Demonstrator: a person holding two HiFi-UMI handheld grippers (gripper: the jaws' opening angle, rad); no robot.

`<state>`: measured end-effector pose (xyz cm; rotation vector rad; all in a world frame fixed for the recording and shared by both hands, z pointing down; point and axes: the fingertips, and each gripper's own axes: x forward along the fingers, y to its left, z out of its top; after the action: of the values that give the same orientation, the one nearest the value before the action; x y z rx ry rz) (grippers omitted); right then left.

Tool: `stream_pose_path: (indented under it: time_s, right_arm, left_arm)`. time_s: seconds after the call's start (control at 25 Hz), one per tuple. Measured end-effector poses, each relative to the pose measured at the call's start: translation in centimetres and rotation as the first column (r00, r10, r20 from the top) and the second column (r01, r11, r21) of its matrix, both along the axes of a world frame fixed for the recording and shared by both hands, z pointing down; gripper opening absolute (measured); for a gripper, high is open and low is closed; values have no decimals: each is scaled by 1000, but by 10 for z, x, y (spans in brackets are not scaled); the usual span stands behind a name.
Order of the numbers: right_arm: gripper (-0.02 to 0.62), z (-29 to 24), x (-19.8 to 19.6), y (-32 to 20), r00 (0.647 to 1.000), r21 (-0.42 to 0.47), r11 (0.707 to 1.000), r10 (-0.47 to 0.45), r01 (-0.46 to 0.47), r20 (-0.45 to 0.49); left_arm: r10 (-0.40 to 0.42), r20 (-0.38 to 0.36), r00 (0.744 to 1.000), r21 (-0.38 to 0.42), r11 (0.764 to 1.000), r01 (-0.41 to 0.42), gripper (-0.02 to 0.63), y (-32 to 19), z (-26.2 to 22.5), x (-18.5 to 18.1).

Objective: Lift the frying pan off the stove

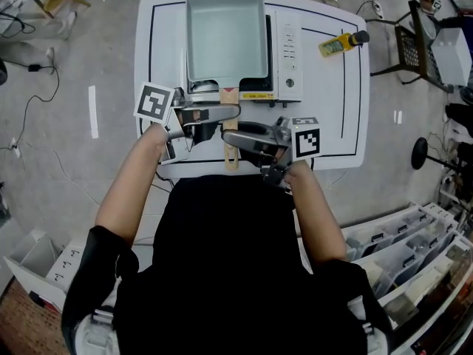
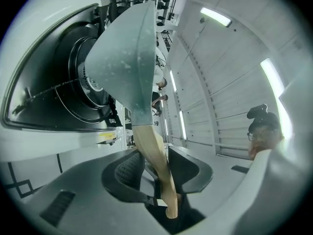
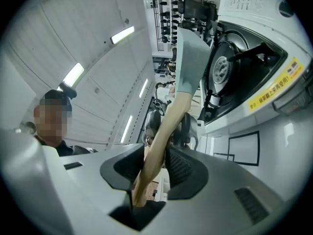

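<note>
The square frying pan (image 1: 225, 35) hangs just above the stove (image 1: 288, 50) on the white table (image 1: 347, 109). The 2 grippers, left (image 1: 222, 114) and right (image 1: 238, 137), both clamp its wooden handle (image 1: 230, 158) from opposite sides.

A yellow bottle (image 1: 342, 43) with a dark cap lies on its side near the far right corner of a white table (image 1: 347, 128) marked with a black outline. On the grey concrete floor (image 1: 66, 168) to the left, a short strip of white tape (image 1: 92, 112) lies beside a loose black cable (image 1: 33, 102). A black wire-frame stand (image 1: 412, 46) sits to the right of the table, and white storage bins (image 1: 414, 246) line the lower right corner. Long ceiling lights (image 2: 215, 16) glow overhead.
</note>
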<state>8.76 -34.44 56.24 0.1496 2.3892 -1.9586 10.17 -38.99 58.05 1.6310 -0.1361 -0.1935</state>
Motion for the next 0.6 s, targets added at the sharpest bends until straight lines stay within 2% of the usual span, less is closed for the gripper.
stream_pose_path:
  time_s: [0.32, 0.48, 0.6]
  right_arm:
    - [147, -51, -9, 26, 998, 93, 994, 48, -51, 40]
    - [151, -80, -32, 42, 997, 177, 981, 80, -82, 23]
    - [152, -95, -28, 52, 994, 209, 972, 108, -112, 31]
  left_arm:
    - [46, -6, 999, 93, 995, -45, 153, 26, -56, -9]
    - [112, -22, 993, 154, 982, -108, 154, 42, -87, -29]
    - [156, -10, 988, 194, 969, -151, 155, 52, -103, -24]
